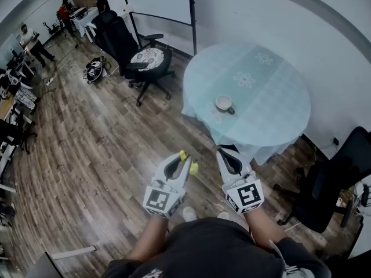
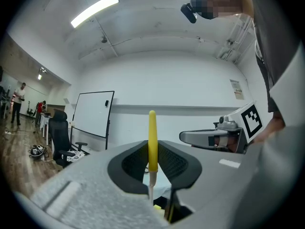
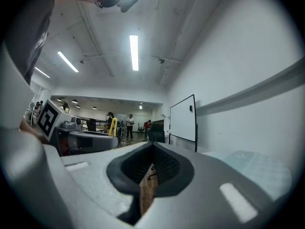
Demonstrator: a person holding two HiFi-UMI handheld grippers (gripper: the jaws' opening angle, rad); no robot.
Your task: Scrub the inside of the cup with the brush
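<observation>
A white cup [image 1: 224,103] stands on the round table [image 1: 272,120] with a pale blue cloth, well ahead of both grippers. My left gripper [image 1: 184,158] is shut on a yellow brush [image 1: 193,168] and hangs over the wood floor, short of the table. In the left gripper view the brush handle [image 2: 152,132] stands upright, clamped in the left gripper [image 2: 153,152]. My right gripper [image 1: 224,152] is beside it near the table's edge, shut with nothing in it. The right gripper view shows the right gripper [image 3: 151,168] with jaws together. The cup is in neither gripper view.
A black office chair [image 1: 145,59] stands left of the table, another black chair [image 1: 342,178] to its right. A whiteboard [image 1: 156,2] stands behind. A bag [image 1: 94,69] lies on the floor, and people [image 1: 32,42] stand by desks at far left.
</observation>
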